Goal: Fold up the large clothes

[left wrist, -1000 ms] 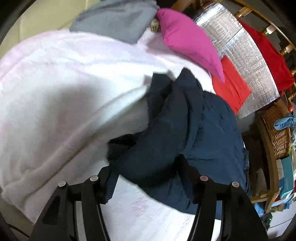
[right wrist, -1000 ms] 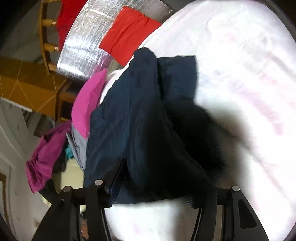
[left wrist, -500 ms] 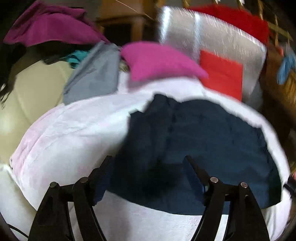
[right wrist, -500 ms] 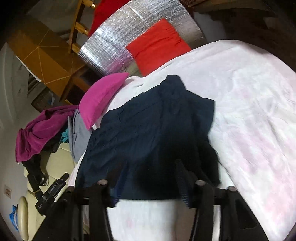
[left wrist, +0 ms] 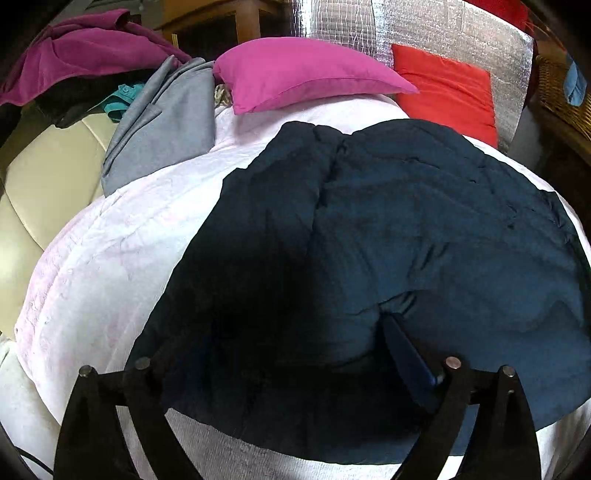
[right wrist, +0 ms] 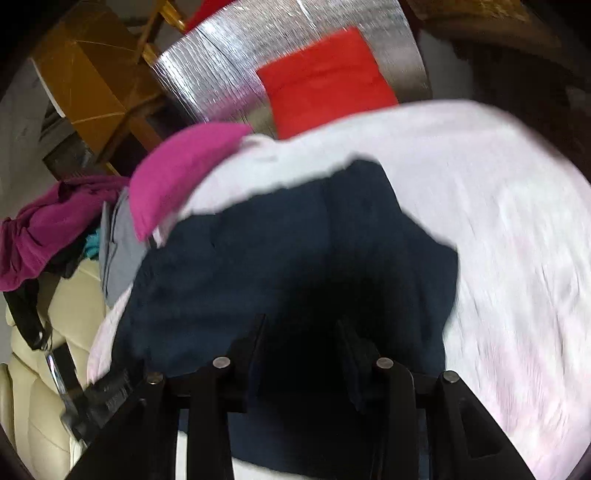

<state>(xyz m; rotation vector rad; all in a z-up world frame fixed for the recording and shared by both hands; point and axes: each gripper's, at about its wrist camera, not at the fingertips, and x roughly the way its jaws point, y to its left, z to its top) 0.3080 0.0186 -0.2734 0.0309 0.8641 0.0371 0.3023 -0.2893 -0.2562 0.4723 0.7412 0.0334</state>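
Note:
A large dark navy quilted garment (left wrist: 388,229) lies spread on a white-pink blanket (left wrist: 103,258). It also shows in the right wrist view (right wrist: 288,251). My left gripper (left wrist: 295,343) is low over its near edge with the fingers wide apart; the right finger (left wrist: 402,350) touches the cloth and the left finger is lost in the dark fabric. My right gripper (right wrist: 301,332) sits over the same garment with its fingers apart and dark cloth between them. I cannot tell if either one pinches the cloth.
A magenta pillow (left wrist: 303,70), a red cushion (left wrist: 447,88) and a silver foil panel (left wrist: 424,29) stand at the far edge. A grey garment (left wrist: 166,118) and a purple one (left wrist: 85,51) lie on the cream sofa (left wrist: 44,177) at left. A wicker basket (left wrist: 561,88) is at right.
The navy garment went from a bunched, lifted heap to lying spread flat on the blanket. Both grippers swung round and came down low over its near edge.

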